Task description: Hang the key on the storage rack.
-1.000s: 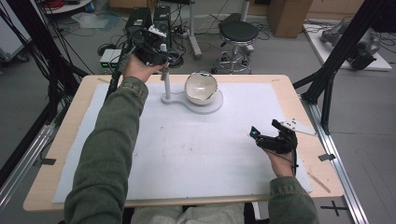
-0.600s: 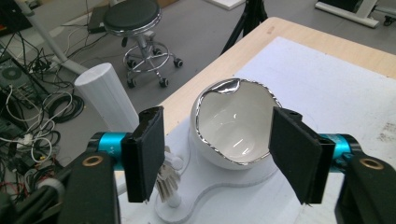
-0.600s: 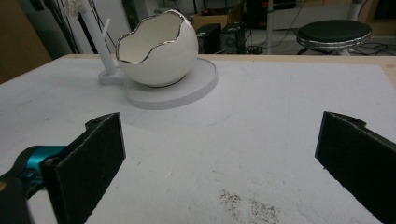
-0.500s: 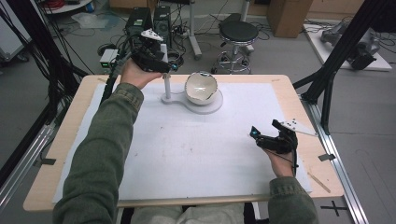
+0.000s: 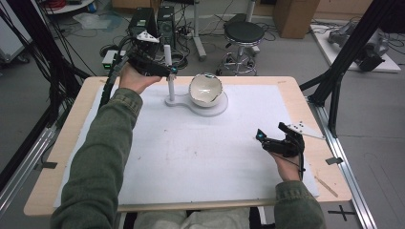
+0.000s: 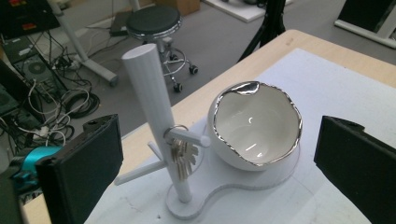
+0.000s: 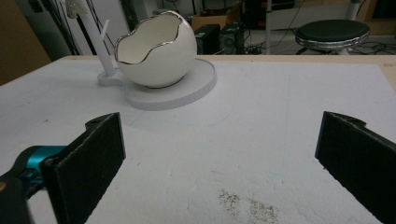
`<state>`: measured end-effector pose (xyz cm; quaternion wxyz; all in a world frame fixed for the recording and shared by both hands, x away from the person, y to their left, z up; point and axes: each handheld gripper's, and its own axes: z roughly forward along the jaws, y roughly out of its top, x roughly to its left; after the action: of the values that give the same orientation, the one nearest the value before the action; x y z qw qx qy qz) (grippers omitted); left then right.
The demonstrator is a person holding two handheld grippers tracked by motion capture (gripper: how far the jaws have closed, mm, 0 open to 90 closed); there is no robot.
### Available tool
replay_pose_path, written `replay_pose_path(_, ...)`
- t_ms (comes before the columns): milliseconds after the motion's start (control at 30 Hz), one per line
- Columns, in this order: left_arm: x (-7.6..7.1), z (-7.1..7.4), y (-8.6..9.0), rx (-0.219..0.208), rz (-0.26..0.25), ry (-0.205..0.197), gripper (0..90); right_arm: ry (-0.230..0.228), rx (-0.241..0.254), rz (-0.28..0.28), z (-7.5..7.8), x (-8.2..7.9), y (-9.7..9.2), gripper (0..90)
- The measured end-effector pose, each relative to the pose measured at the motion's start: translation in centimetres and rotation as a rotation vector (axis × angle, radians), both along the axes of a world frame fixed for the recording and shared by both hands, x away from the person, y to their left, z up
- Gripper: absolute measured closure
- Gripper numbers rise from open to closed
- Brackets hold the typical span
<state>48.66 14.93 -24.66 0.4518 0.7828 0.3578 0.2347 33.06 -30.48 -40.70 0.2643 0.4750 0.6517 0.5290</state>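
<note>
The bunch of silver metal keys (image 6: pixel 181 157) hangs by its ring on a short peg of the white plastic post stand (image 6: pixel 159 126), right beside the white egg-shaped ceramic bowl with the silver rim (image 6: pixel 254 126) that shares the stand's base at the far side of the desk (image 5: pixel 296 86). The left gripper (image 5: pixel 165 70) has just been opening its jaws; they stand wide and released, nothing between them, keys left on the peg. Good release. Now, I'd say, the clean finish is a straight retreat away from the post, jaws kept wide, so neither pad clips the peg or tips that slim stand. No sideways swing either: the bowl sits close and would likely rock. The right gripper (image 5: pixel 267 141) rests near the desk's right edge, jaws spread and empty, well apart from it all.
</note>
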Motion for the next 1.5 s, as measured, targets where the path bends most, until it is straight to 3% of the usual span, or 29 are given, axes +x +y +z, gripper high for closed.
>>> replay_pose_path(333,-1.9,0.0,0.6,-0.037,-0.031,-0.061,1.6,0.000,0.002,-0.005,0.0,0.0,0.0,0.5)
replay_pose_path(633,-3.2,-0.2,0.7,-0.031,-0.055,-0.072,1.6,0.001,0.001,-0.008,0.0,0.0,0.1,0.5)
replay_pose_path(933,-4.7,-1.1,2.1,-0.041,-0.033,-0.088,1.6,0.000,0.000,-0.006,0.0,0.0,0.1,0.5)
replay_pose_path(1233,-5.5,-2.1,3.2,-0.074,-0.017,-0.089,1.6,0.002,-0.002,-0.007,-0.1,-0.1,0.2,0.5)
replay_pose_path(1500,-6.4,-2.9,4.1,-0.077,-0.013,-0.091,1.6,0.004,-0.005,-0.004,-0.1,0.0,0.2,0.5)
